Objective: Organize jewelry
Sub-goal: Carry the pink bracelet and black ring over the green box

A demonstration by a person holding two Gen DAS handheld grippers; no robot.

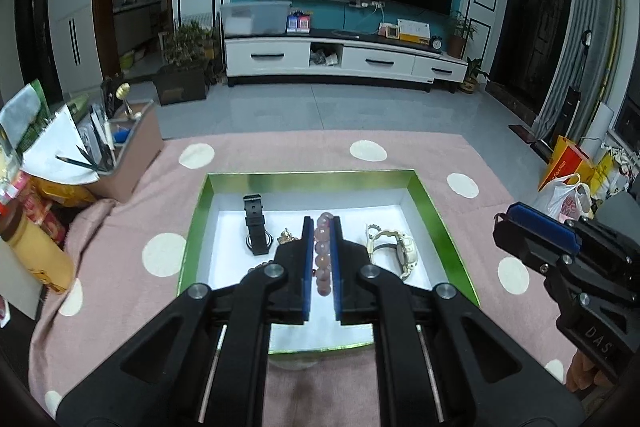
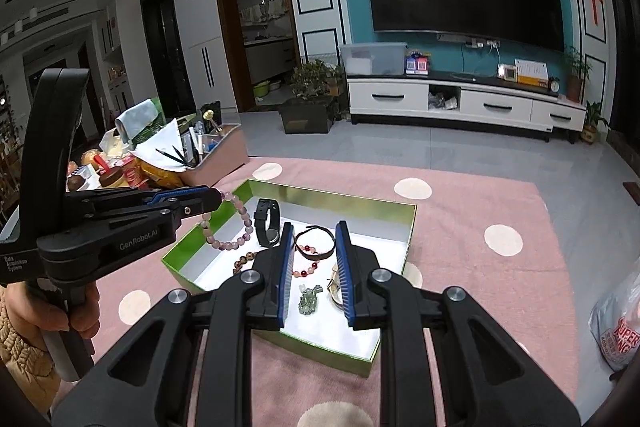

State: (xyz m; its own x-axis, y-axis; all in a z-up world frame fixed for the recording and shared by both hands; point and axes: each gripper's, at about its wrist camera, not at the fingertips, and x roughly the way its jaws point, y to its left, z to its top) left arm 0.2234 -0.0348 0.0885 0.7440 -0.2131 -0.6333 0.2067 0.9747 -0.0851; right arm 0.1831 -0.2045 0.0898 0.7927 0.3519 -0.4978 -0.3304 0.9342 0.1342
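A green-rimmed box (image 1: 424, 199) with a white floor lies on the pink dotted cloth; it also shows in the right wrist view (image 2: 408, 247). My left gripper (image 1: 322, 223) is shut on a pink bead bracelet (image 1: 323, 255) and holds it above the box; the bracelet hangs from that gripper in the right wrist view (image 2: 236, 227). In the box lie a black watch (image 1: 256, 231), a white watch (image 1: 394, 247), a dark cord bracelet (image 2: 316, 241), a red bead string (image 2: 306, 269) and a green pendant (image 2: 307, 301). My right gripper (image 2: 314, 231) is open and empty over the box.
A pink organiser (image 1: 132, 151) with pens and clutter stands at the table's left. Snack packs and a jar (image 1: 36, 251) crowd the left edge. Bags (image 1: 568, 187) sit on the floor to the right. A TV cabinet (image 1: 340, 59) stands across the room.
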